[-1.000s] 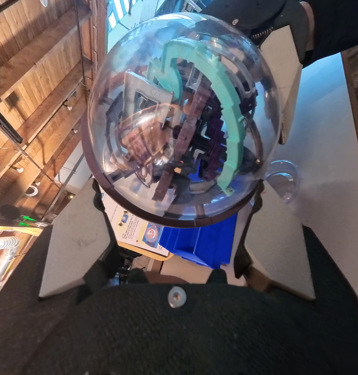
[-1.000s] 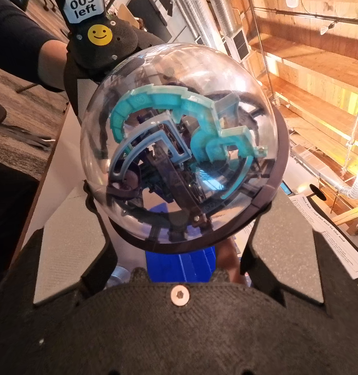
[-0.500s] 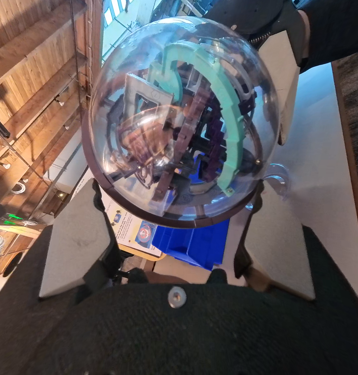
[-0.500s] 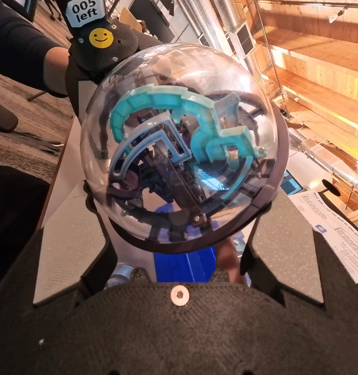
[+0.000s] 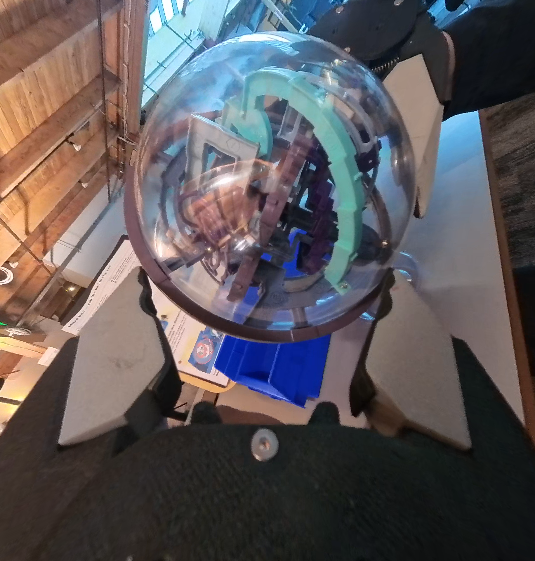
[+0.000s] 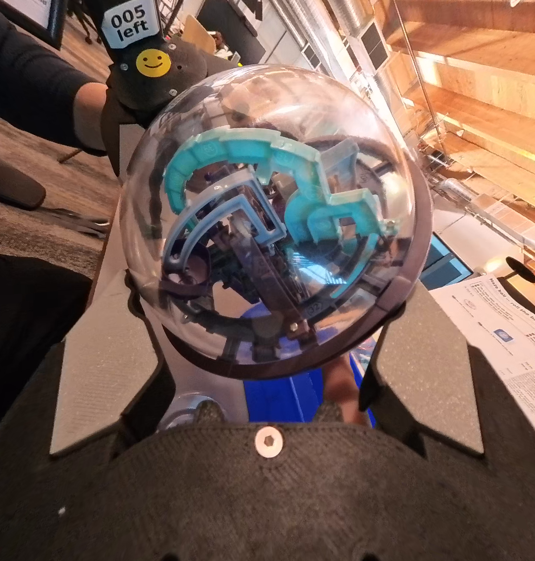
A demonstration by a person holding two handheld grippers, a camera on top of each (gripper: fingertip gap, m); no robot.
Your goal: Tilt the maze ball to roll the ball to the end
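The maze ball (image 5: 269, 182) is a clear sphere with a dark rim and teal, purple and grey tracks inside. It is held up in the air over the table. My left gripper (image 5: 264, 273) has both grey fingers pressed on the sphere's lower sides. My right gripper (image 6: 270, 280) clamps the same maze ball (image 6: 275, 221) from the opposite side. Each gripper also shows in the other's view: the right one (image 5: 412, 121) behind the sphere, the left one (image 6: 151, 69) with a yellow sticker. I cannot pick out the small ball inside for sure.
Below the sphere are a blue bin (image 5: 275, 364), a printed instruction sheet (image 5: 193, 343), also in the right wrist view (image 6: 487, 334), and a clear round stand (image 5: 409, 267) on the white table (image 5: 457, 243). A person's dark sleeves hold both grippers. Wooden beams are overhead.
Both grippers have tilted together with the sphere; the background has swung, so more of the sheet and table shows. The sphere has not shifted in either grasp.
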